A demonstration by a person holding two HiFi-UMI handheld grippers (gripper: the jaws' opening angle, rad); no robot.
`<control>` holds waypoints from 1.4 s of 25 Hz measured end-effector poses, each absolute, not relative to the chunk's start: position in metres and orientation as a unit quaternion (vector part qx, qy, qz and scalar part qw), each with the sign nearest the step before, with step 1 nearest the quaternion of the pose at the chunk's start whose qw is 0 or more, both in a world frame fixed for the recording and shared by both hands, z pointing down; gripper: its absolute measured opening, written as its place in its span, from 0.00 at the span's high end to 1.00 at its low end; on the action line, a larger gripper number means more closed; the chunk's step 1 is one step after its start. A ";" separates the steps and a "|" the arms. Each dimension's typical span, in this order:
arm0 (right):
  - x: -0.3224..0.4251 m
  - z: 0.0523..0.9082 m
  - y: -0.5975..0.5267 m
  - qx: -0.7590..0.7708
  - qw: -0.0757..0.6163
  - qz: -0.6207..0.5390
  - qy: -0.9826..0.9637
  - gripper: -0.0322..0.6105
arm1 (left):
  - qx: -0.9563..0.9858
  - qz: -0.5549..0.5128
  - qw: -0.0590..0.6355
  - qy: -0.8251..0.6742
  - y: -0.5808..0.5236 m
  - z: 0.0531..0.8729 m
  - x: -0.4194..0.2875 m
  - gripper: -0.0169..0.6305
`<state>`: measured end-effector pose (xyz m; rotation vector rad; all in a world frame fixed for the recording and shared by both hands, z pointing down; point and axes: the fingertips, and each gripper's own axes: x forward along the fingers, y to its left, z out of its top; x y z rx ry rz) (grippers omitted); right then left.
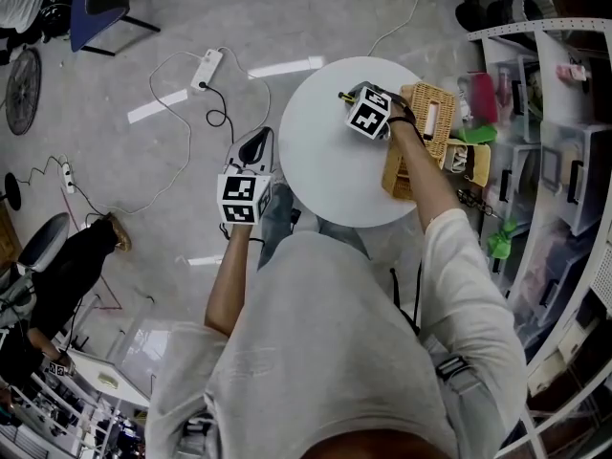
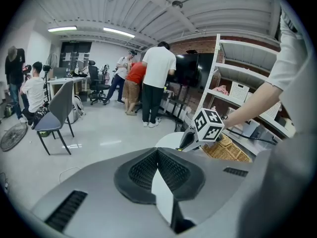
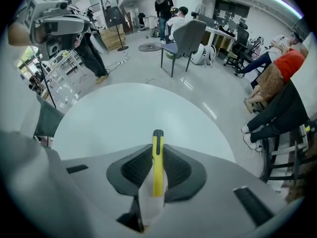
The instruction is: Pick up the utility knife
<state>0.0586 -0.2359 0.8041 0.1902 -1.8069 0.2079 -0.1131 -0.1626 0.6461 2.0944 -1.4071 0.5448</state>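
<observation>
My right gripper (image 3: 158,152) grips the slim, stiff utility knife (image 3: 157,170) mid-handle; light, slick plastic, I judge; my left gripper (image 2: 157,153) is clenched empty.

No readable text, labels, brands or numbers, views perhaps too blurred

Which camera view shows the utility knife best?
The right gripper view: the yellow utility knife is clamped in the right hand-held gripper. Head view shows only its dark tip; left gripper view barely shows it.
</observation>
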 end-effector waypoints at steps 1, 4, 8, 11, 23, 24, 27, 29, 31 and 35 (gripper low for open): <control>0.058 0.804 -0.236 0.088 0.610 0.092 -0.782 0.82 | 0.780 0.202 0.276 -0.524 -0.162 0.645 -0.114 0.94; 0.057 0.800 -0.235 0.106 0.604 0.090 -0.785 0.82 | 0.780 0.202 0.272 -0.526 -0.162 0.641 -0.117 0.94; 0.048 0.787 -0.236 0.131 0.586 0.077 -0.796 0.82 | 0.781 0.203 0.266 -0.527 -0.165 0.637 -0.122 0.94; 0.045 0.773 -0.235 0.150 0.568 0.073 -0.806 0.82 | 0.786 0.205 0.261 -0.521 -0.165 0.635 -0.118 0.94; 0.049 0.700 -0.237 0.346 0.348 0.206 -0.847 0.82 | 0.798 0.200 0.248 -0.511 -0.163 0.623 -0.107 0.94; 0.052 0.696 -0.232 0.359 0.336 0.215 -0.844 0.82 | 0.799 0.198 0.247 -0.511 -0.164 0.621 -0.105 0.94; 0.063 0.689 -0.218 0.389 0.306 0.234 -0.837 0.82 | 0.804 0.194 0.241 -0.507 -0.165 0.616 -0.100 0.94; 0.070 0.684 -0.211 0.407 0.291 0.244 -0.831 0.82 | 0.807 0.192 0.238 -0.505 -0.167 0.613 -0.098 0.94; 0.076 0.676 -0.205 0.421 0.277 0.250 -0.827 0.82 | 0.810 0.189 0.234 -0.504 -0.168 0.608 -0.095 0.94; 0.085 0.647 -0.197 0.450 0.236 0.249 -0.824 0.82 | 0.815 0.182 0.222 -0.503 -0.168 0.594 -0.090 0.94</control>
